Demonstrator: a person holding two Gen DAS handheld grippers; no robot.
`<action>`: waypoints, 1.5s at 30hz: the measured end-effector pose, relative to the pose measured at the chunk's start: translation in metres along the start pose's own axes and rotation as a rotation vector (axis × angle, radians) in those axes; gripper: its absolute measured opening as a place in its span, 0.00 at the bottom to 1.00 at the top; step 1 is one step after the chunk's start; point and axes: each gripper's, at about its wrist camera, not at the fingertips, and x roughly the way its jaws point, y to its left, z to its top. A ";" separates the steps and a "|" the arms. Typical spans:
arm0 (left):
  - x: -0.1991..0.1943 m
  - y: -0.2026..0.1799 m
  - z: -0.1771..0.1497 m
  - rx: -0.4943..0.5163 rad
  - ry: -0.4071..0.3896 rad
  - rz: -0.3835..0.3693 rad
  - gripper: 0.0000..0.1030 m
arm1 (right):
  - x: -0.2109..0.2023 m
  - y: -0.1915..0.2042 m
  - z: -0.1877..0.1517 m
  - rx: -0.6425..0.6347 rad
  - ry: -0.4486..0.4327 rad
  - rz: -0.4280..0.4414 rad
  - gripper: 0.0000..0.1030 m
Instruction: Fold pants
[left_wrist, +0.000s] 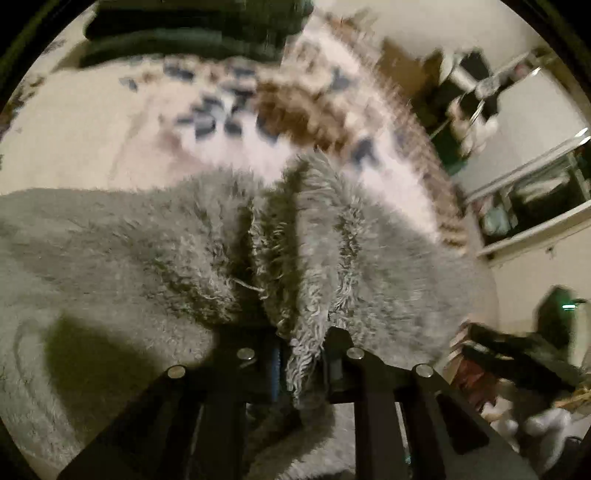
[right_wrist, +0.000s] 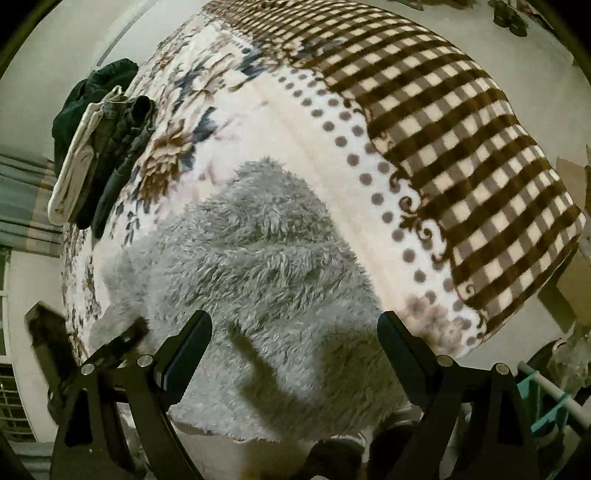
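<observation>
Your left claw (left_wrist: 303, 354) was pinching a ridge of the pants (left_wrist: 177, 258), the shaggy grey fabric bunched between its fingers and running away from the camera as a raised fold. Your right claw (right_wrist: 295, 350) was spread wide and gripped nothing, poised above the pants (right_wrist: 266, 266), which lay mostly flat on the bed (right_wrist: 280, 122) with its flowered and checked blanket. In the right wrist view the grey pile stretched from the near edge of the bed, just under your claw, up and away toward the middle of the bed, narrowing to a rounded end at the far side; that looked like the long axis. So the fabric lay straight ahead of and below your open right claw, between its fingers, while your left already had its hold. Whether the part your left claw held was waistband or cuff could not be told. A stack of clothes (right_wrist: 103, 155) sat at the far left of the bed, well apart from the pants. Judging by this, the next move turned on your right claw dropping onto the near edge, level with your left, so both could carry that edge along the long axis toward the far end.
</observation>
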 end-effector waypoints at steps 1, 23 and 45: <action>-0.012 0.004 -0.002 -0.026 -0.022 -0.006 0.13 | 0.001 -0.001 0.001 0.002 0.001 -0.002 0.90; -0.054 0.047 0.002 -0.227 -0.078 0.023 0.67 | 0.030 0.083 0.035 -0.219 0.030 0.007 0.44; -0.125 0.091 -0.048 -0.377 -0.266 0.108 1.00 | 0.022 0.128 0.002 -0.336 -0.009 -0.038 0.88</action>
